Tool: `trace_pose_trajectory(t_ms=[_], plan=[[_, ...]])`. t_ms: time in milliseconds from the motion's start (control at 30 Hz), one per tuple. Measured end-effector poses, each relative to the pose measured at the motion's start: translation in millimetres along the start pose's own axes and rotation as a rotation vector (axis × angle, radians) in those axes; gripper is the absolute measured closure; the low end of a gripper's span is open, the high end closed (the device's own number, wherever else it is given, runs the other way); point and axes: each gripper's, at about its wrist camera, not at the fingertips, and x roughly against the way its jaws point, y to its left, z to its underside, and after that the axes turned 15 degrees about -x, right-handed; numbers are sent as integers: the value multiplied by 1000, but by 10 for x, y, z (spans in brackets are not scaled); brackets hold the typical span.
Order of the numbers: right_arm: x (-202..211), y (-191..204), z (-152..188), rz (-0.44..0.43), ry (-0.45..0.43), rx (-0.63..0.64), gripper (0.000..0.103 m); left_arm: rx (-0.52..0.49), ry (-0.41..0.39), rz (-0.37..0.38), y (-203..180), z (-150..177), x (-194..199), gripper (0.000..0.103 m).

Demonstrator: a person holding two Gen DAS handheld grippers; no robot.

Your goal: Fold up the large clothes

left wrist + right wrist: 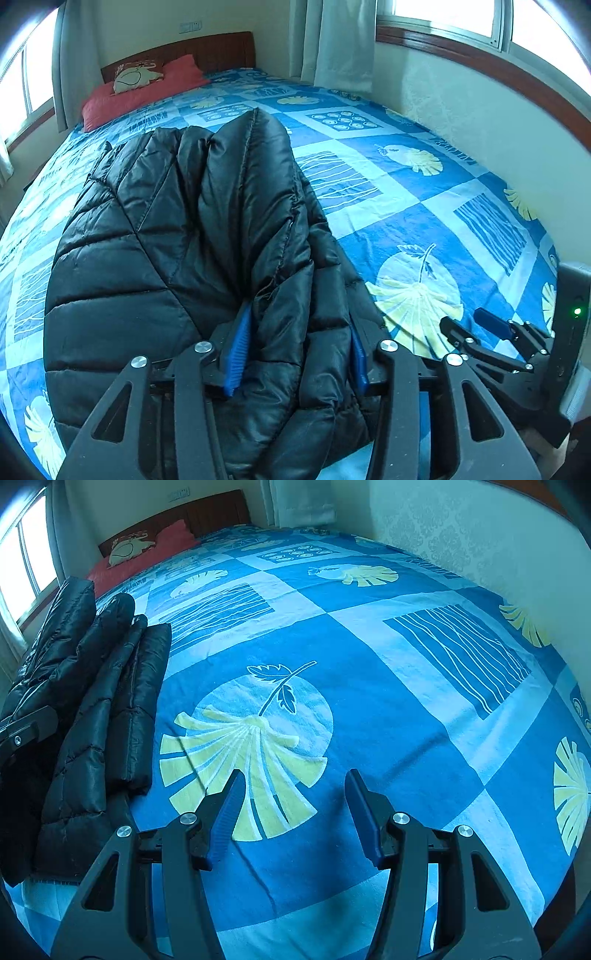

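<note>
jacket [177, 229]: we see it lying folded on the bed [406, 206], from 9 to 12 o'clock | left gripper [295, 354]: fingers apart, puffy edge between, grip unclear | right gripper [295, 808]: fingers apart, nothing inside | we think: soft, light, slippery, so pinch a thick seam

bed [369, 709] | on it: black puffer jacket [184, 236], red pillow [147, 92], patterned cushion [136, 75]

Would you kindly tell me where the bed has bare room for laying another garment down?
The bedspread lies bare from the black jacket across to the wall, and up toward the red pillow. The near corner is crowded: the jacket's folds sit between the left gripper fingers.
</note>
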Motion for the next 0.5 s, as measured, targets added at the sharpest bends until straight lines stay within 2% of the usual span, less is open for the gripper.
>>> trace_pose_trajectory(t_ms=[167,267,367,500], plan=[[22,-14,-8,2,-5,0,47,17,-26,12,-28,-27,115,45],[22,-24,-11,4,-6,-1,47,15,-49,23,-81,-47,205,35],[23,-25,-11,5,-6,0,47,3,-70,28,-146,-71,293,33],[24,-33,-16,8,-7,0,47,4,-101,77,-184,-52,493,33]])
